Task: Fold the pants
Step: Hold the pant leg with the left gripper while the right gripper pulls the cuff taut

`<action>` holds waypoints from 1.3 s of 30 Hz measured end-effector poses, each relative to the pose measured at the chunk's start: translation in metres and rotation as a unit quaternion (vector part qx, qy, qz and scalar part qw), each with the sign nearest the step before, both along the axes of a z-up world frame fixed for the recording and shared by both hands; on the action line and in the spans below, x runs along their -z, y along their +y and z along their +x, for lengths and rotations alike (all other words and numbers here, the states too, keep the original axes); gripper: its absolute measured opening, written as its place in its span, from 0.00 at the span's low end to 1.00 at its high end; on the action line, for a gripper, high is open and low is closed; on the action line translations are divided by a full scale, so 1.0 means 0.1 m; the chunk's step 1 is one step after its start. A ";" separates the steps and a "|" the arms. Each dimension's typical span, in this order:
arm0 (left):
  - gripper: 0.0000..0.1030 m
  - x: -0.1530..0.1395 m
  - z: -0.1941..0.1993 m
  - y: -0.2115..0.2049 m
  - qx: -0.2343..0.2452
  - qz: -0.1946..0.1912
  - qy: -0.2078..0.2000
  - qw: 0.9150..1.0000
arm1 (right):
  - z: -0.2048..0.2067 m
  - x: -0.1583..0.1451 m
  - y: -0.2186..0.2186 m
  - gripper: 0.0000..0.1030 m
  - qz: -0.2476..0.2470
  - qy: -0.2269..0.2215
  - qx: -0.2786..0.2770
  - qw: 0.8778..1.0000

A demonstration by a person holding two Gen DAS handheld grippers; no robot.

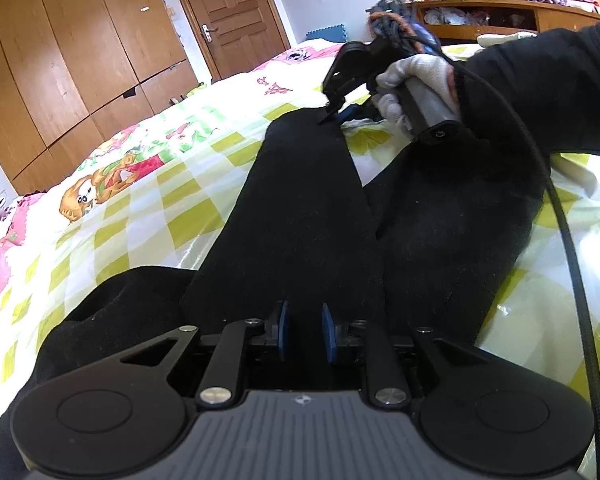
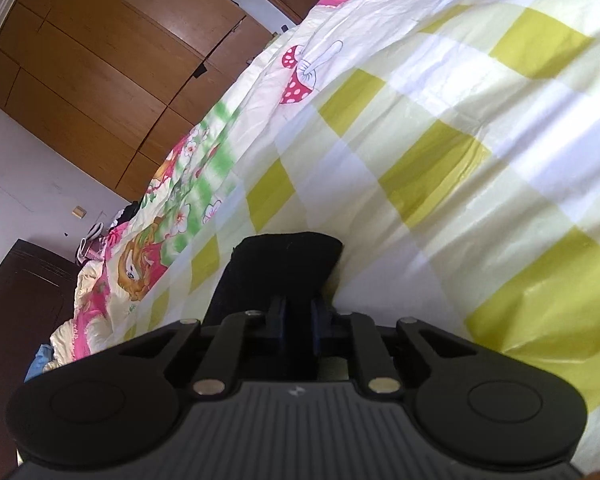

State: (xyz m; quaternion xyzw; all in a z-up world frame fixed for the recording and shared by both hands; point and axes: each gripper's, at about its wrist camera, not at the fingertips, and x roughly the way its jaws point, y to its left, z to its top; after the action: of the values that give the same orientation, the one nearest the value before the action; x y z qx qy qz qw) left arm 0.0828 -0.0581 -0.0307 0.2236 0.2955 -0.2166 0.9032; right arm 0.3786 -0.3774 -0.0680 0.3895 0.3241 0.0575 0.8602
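The black pants [image 1: 300, 208] lie spread lengthwise on the bed [image 1: 148, 184], both legs running away from the left gripper [image 1: 305, 334] toward the right gripper [image 1: 334, 114], which a white-gloved hand [image 1: 414, 80] holds at the far cuff. They look like a soft, matte knit: light, limp, and likely to sag or bunch wherever they are unsupported, so pinching at the hems and the waist end seems the sound choice. The left jaws are nearly closed with dark fabric between the 2 blue pads [image 1: 283, 328], at the near end of the garment. In the right wrist view the right jaws are drawn narrow on the cuff [image 2: 288, 264], whose rounded end pokes out past them. The bedcover is smooth and slightly glossy, checked in yellow-green and cream with cartoon prints, so the cloth may slide on it.
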 end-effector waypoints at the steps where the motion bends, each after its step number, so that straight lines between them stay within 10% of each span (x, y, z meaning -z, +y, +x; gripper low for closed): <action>1: 0.35 0.00 0.01 0.00 0.000 -0.002 0.001 1.000 | -0.04 -0.02 -0.03 0.11 -0.001 0.001 0.001 1.000; 21: 0.38 -0.33 -0.25 -0.27 0.046 0.009 -0.042 0.998 | -1.77 -1.47 -1.03 0.07 0.008 -0.125 0.040 0.991; 29: 0.41 -0.02 -0.43 -0.54 0.077 0.071 -0.015 0.994 | -2.32 -0.25 -1.49 0.08 0.026 0.049 0.106 0.993; 39: 0.41 -0.04 -0.47 -0.66 0.082 0.107 -0.015 0.991 | -2.27 -0.18 -1.55 0.08 0.060 0.019 0.097 0.993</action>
State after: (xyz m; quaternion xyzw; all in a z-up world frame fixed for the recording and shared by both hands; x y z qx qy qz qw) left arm 0.0359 -0.1241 -0.0263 0.3460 0.2841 -0.2540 0.8574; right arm 0.1520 -0.5327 -0.0497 0.4709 0.2974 -0.0144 0.8304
